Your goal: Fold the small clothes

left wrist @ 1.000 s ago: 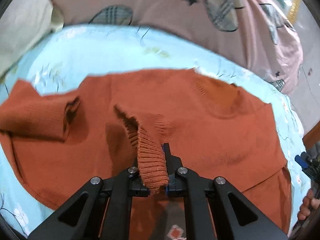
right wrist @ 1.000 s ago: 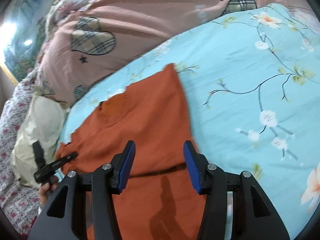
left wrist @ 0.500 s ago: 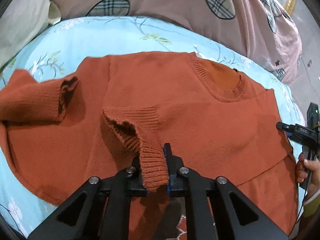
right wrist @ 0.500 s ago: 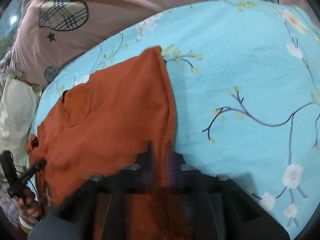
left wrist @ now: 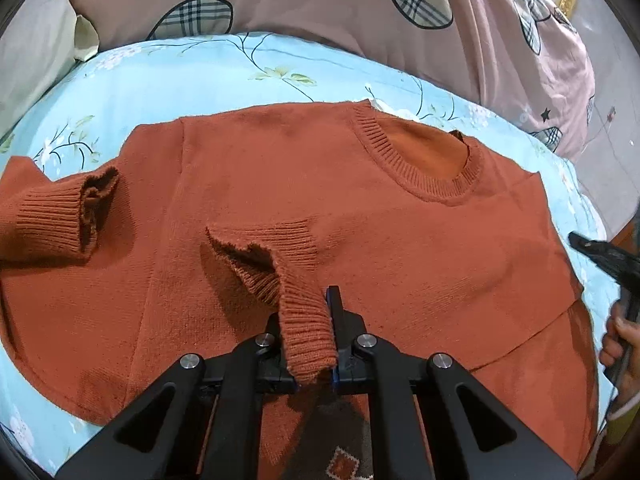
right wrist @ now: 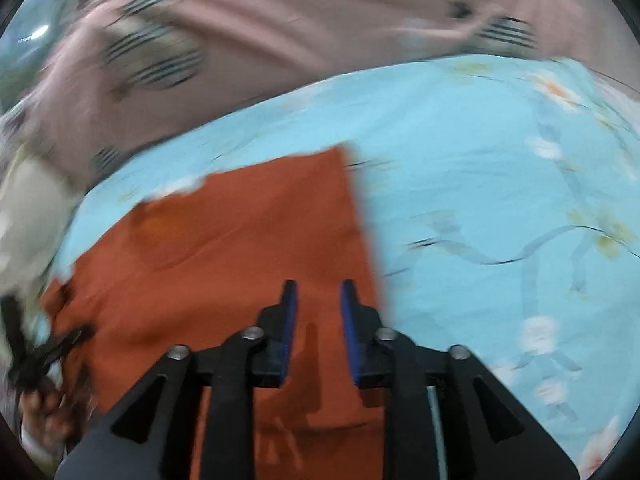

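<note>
A small rust-orange knit sweater (left wrist: 400, 248) lies flat on the light blue floral bedsheet (left wrist: 192, 76), collar (left wrist: 424, 172) toward the far right. My left gripper (left wrist: 312, 344) is shut on the ribbed cuff (left wrist: 304, 328) of one sleeve, holding it over the sweater's chest. The other sleeve's cuff (left wrist: 52, 220) lies folded inward at the left. In the blurred right wrist view my right gripper (right wrist: 318, 308) is open and empty, just above the sweater's right side (right wrist: 248, 248) near its edge. It also shows at the right edge of the left wrist view (left wrist: 608, 256).
A pink quilt with plaid heart patches (left wrist: 360, 12) is heaped along the far side of the bed. A cream pillow (left wrist: 32, 48) lies at the far left. Bare blue sheet (right wrist: 500, 200) extends right of the sweater.
My left gripper has carried the sleeve cuff further across the sweater's chest and lowered it. My right gripper narrowed from wide open and swung over the sweater's right edge; its view is motion-blurred.
</note>
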Motion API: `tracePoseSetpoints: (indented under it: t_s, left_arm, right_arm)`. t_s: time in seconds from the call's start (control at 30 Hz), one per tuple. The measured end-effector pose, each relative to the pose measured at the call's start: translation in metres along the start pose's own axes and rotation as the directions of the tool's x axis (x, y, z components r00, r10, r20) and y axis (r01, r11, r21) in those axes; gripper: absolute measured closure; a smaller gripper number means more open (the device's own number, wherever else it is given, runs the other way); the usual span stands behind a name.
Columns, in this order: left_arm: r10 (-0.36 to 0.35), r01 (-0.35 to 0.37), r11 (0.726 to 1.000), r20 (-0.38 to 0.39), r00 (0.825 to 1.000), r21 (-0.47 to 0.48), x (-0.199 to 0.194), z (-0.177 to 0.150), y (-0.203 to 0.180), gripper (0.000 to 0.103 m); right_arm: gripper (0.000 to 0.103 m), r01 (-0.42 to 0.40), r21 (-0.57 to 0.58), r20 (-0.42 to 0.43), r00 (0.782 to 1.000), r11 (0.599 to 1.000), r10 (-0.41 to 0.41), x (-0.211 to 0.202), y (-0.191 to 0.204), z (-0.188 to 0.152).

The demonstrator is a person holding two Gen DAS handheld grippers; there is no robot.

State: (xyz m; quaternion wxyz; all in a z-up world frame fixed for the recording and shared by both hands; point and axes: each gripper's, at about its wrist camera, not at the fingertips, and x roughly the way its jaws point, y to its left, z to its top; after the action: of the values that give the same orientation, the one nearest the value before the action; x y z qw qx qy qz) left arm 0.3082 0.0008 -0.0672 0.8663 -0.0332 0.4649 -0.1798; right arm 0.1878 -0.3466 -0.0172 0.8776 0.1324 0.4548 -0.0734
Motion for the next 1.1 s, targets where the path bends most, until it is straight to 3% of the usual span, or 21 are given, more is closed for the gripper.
tracePoseSetpoints:
  t_s: [0.03, 0.1, 0.2, 0.27, 0.33, 0.47, 0.57, 0.63, 0.7, 0.8, 0.9, 0.97, 1.0, 1.03, 1.1]
  left_arm:
    - [0.010, -0.010, 1.000, -0.003, 1.000, 0.007, 0.001, -0.001, -0.002, 0.094]
    - [0.019, -0.019, 1.000, -0.004, 1.000, 0.011, 0.001, -0.002, -0.002, 0.093]
    - [0.028, -0.028, 1.000, 0.008, 1.000, 0.005, -0.013, -0.008, 0.009, 0.080]
    - [0.071, -0.071, 0.997, 0.027, 0.997, -0.001, -0.025, -0.013, 0.022, 0.079]
    - [0.121, -0.121, 0.993, 0.040, 0.992, -0.012, -0.039, -0.018, 0.039, 0.080]
    - [0.207, -0.205, 0.978, 0.091, 0.974, -0.040, -0.074, -0.020, 0.074, 0.078]
    - [0.272, -0.272, 0.962, 0.123, 0.954, -0.020, -0.089, -0.013, 0.087, 0.049]
    - [0.347, -0.353, 0.935, 0.138, 0.928, 0.025, -0.088, -0.005, 0.089, 0.027]
    - [0.379, -0.390, 0.918, 0.136, 0.915, 0.073, -0.081, 0.001, 0.090, 0.021]
    - [0.403, -0.414, 0.898, 0.097, 0.910, 0.152, -0.060, 0.007, 0.091, 0.021]
    - [0.459, -0.462, 0.857, 0.069, 0.886, 0.229, -0.029, 0.013, 0.091, 0.021]
    - [0.472, -0.473, 0.852, 0.063, 0.879, 0.226, -0.018, 0.017, 0.098, 0.031]
    - [0.467, -0.467, 0.859, 0.055, 0.883, 0.208, -0.015, 0.020, 0.103, 0.059]
    - [0.439, -0.438, 0.882, 0.037, 0.898, 0.172, -0.014, 0.025, 0.109, 0.092]
    - [0.391, -0.393, 0.916, 0.034, 0.920, 0.079, -0.024, 0.032, 0.118, 0.098]
  right_arm:
    - [0.064, -0.015, -0.026, -0.044, 0.999, 1.000, 0.014, 0.009, 0.008, -0.007]
    - [0.065, 0.041, -0.024, -0.100, 0.994, 0.999, -0.044, 0.024, 0.000, -0.016]
    - [0.067, 0.002, 0.089, -0.072, 0.997, 0.996, 0.004, 0.015, -0.027, -0.020]
    - [0.065, 0.003, 0.105, -0.055, 0.998, 0.994, 0.003, 0.000, -0.028, -0.021]
    - [0.054, -0.002, 0.103, -0.038, 0.999, 0.995, 0.006, -0.012, -0.021, -0.024]
    - [0.044, -0.092, 0.087, -0.028, 0.995, 0.992, 0.094, -0.036, -0.003, -0.043]
    - [0.040, -0.138, 0.096, -0.056, 0.988, 0.986, 0.144, -0.038, 0.015, -0.060]
    - [0.040, -0.158, 0.113, -0.074, 0.983, 0.981, 0.166, -0.037, 0.019, -0.068]
    - [0.040, -0.170, 0.138, -0.084, 0.980, 0.976, 0.182, -0.037, 0.022, -0.075]
    - [0.040, -0.186, 0.169, -0.095, 0.974, 0.968, 0.204, -0.033, 0.025, -0.080]
    - [0.040, -0.193, 0.172, -0.108, 0.971, 0.966, 0.213, -0.031, 0.029, -0.082]
    - [0.040, -0.192, 0.165, -0.107, 0.972, 0.967, 0.211, -0.031, 0.033, -0.082]
    - [0.040, -0.193, 0.163, -0.106, 0.972, 0.968, 0.212, -0.031, 0.035, -0.082]
    - [0.040, -0.193, 0.160, -0.104, 0.972, 0.968, 0.211, -0.032, 0.035, -0.082]
    - [0.040, -0.192, 0.151, -0.100, 0.973, 0.970, 0.208, -0.033, 0.037, -0.082]
